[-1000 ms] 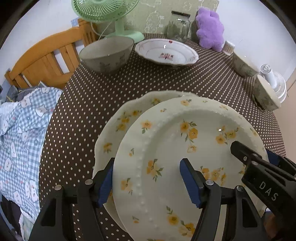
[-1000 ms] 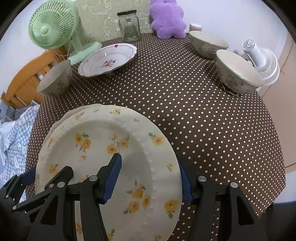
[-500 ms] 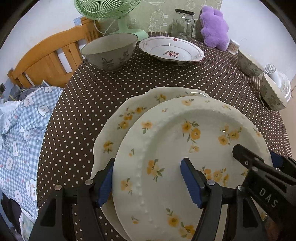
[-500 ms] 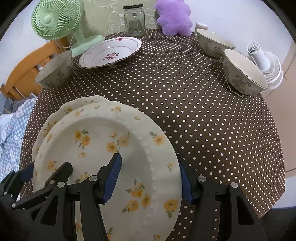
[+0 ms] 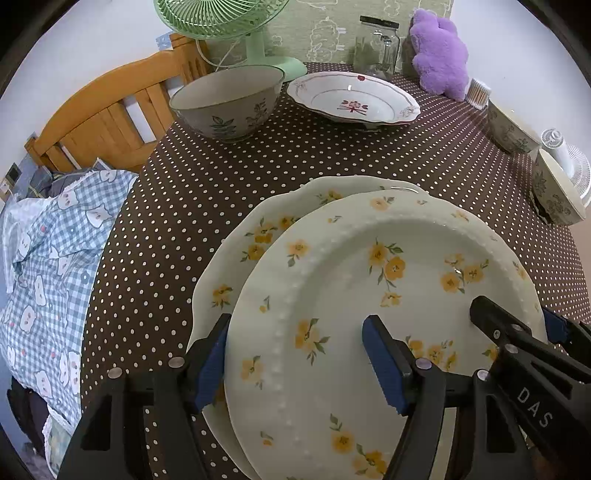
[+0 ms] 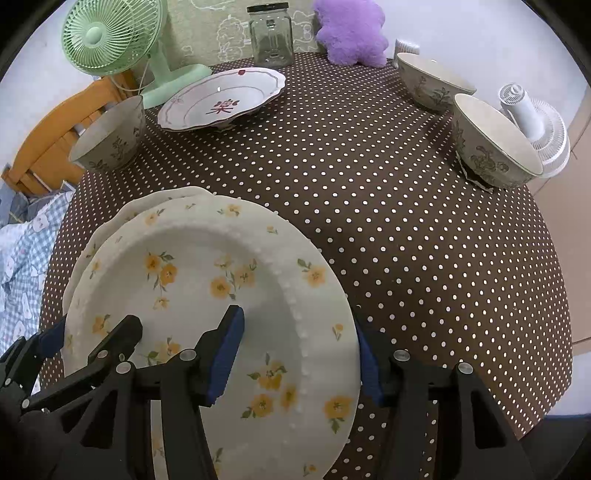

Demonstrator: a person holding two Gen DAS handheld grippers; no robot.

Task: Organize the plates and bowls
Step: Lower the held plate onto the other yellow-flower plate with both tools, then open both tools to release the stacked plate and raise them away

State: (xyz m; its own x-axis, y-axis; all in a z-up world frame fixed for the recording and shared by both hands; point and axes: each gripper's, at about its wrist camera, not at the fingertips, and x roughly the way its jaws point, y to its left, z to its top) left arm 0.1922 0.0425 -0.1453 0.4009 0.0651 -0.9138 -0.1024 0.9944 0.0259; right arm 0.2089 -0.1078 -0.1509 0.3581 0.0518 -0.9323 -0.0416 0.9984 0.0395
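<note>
**Two flowered plates stacked off-centre, both grippers astride the upper rim**

We take the green fan [image 5: 221, 22] as our landmark. The upper plate [image 5: 351, 266] and the lower plate [image 5: 236, 258], both cream with yellow flowers, lie well in front of the fan at the near edge of the bench [image 5: 184, 192]. The upper plate rests on the lower one, shifted away from the fan's side, so a crescent of the lower rim shows. One grey bowl [image 5: 225, 103] and a red-flowered dish [image 5: 351, 96] sit just beside the fan's base. Two more bowls [image 6: 436, 79] [image 6: 495, 144] stand well apart from the fan, across the bench.

The left hand-held gripper [image 5: 295, 354] stands wide, one pad outside the upper plate's rim on the fan's side and the other over the well. The right hand-held gripper [image 6: 295, 343] straddles the opposite rim in the same way. Neither clamps anything, and we cannot tell whether the outer pads touch the rim.

We judge the plates stiff, fairly heavy, glazed and slippery, and quick to chip. The beaded rim is the place to take hold, at opposite sides, keeping the plate level. To square the stack we would rather lift than slide glaze on glaze.
</note>
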